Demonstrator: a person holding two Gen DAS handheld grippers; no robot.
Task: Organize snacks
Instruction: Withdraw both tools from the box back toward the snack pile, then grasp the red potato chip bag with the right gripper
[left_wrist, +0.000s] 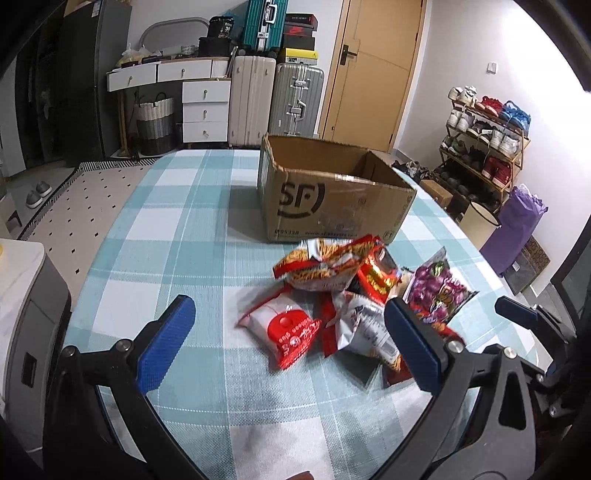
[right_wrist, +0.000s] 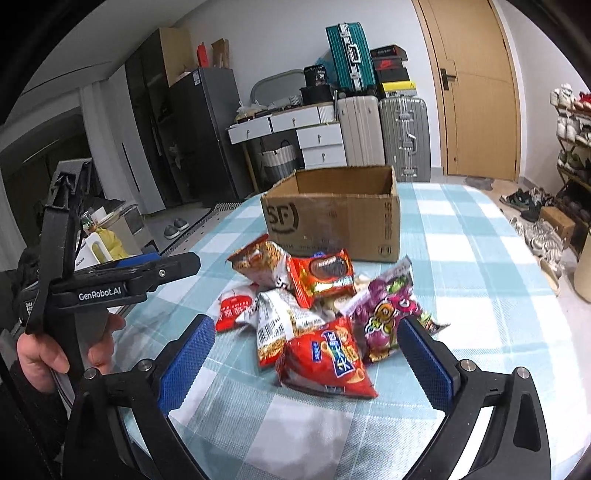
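Observation:
A pile of several snack packets lies on the checked tablecloth (left_wrist: 177, 236) in front of an open cardboard box (left_wrist: 332, 199), which also shows in the right wrist view (right_wrist: 332, 221). The pile holds a white and red packet (left_wrist: 284, 328), a noodle packet (left_wrist: 321, 266), a purple packet (right_wrist: 388, 314) and a red chip bag (right_wrist: 328, 358). My left gripper (left_wrist: 288, 325) is open and empty, just short of the pile. My right gripper (right_wrist: 306, 343) is open and empty, its fingers either side of the red chip bag. The left gripper also shows in the right wrist view (right_wrist: 173, 262), at the left.
Suitcases (left_wrist: 277, 96), white drawers (left_wrist: 203, 107) and a wooden door (left_wrist: 376, 66) stand behind the table. A shoe rack (left_wrist: 484, 144) is at the right. The box looks empty inside. The table edge curves near the bin (left_wrist: 480, 221) and purple bag (left_wrist: 517, 225).

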